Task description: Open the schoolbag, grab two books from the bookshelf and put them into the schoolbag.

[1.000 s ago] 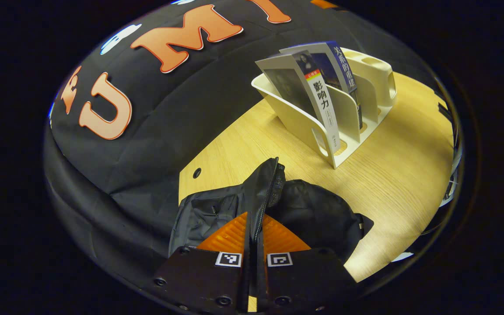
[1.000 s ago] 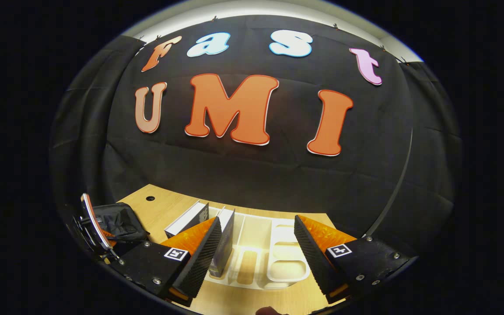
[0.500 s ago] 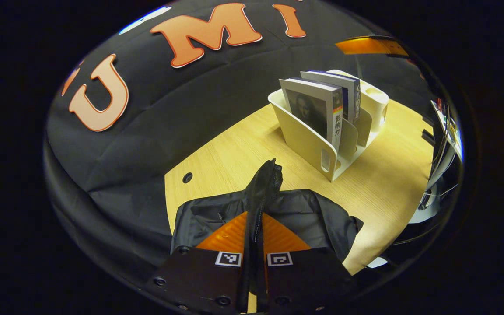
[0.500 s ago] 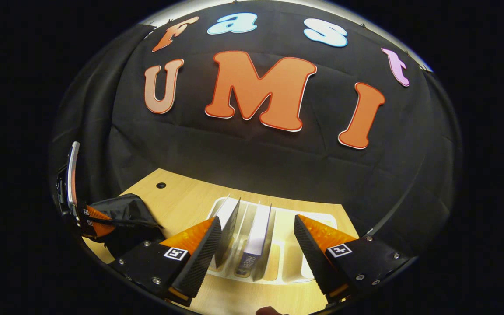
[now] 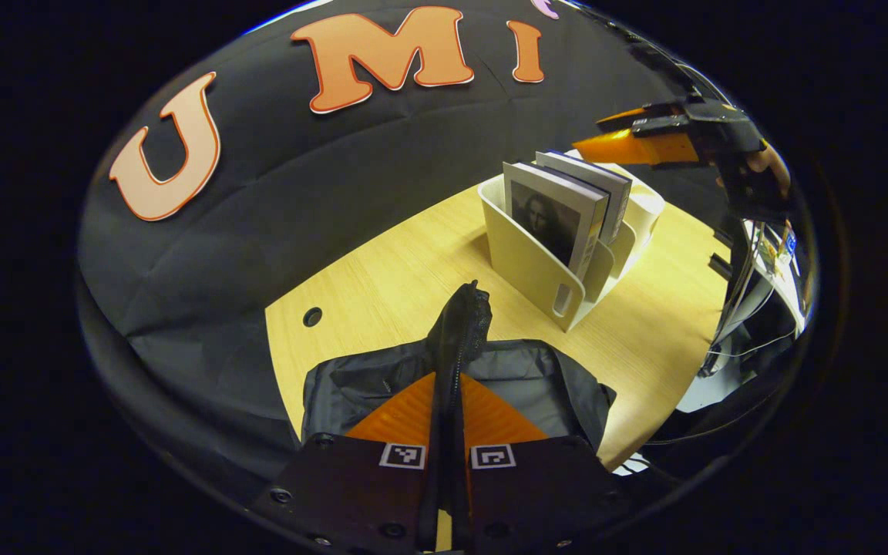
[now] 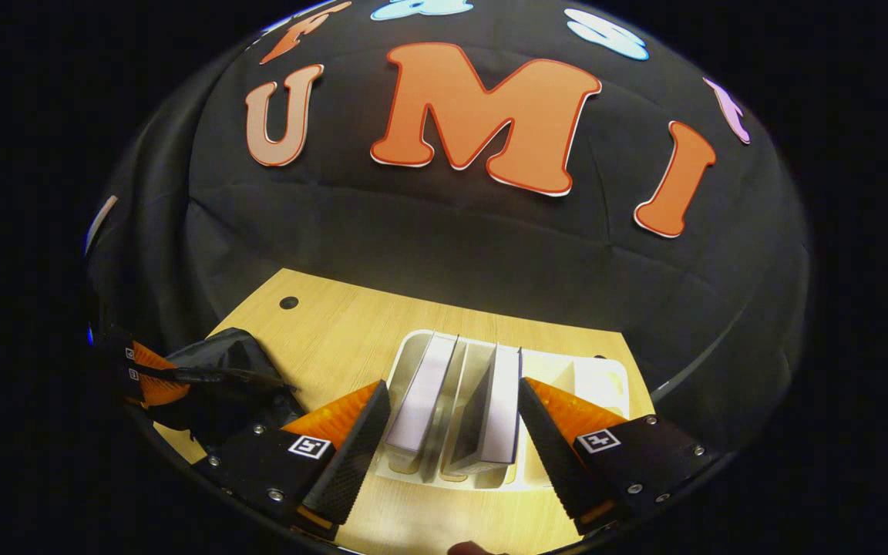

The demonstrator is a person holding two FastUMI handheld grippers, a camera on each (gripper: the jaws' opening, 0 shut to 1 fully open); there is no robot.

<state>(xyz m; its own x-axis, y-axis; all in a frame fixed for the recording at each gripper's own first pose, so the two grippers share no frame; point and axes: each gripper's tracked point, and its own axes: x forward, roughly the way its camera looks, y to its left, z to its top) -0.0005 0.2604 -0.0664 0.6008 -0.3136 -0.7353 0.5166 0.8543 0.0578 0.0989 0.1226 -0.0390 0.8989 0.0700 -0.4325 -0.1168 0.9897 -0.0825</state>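
Since a second ago the right tongs (image 6: 452, 432) have swung above the white plastic bookshelf (image 6: 602, 379) on the pale wooden table (image 6: 351, 331), spread apart over its two upright grey paperback books (image 6: 452, 401). Left of the bookshelf, the left tongs (image 5: 450, 408) stay clamped on the black fabric schoolbag (image 5: 455, 347), likely holding its mouth up for loading.

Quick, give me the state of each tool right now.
Left tool: closed, pinching the schoolbag at its zippered edge.
Right tool: open, holding nothing, above the two books in the bookshelf.
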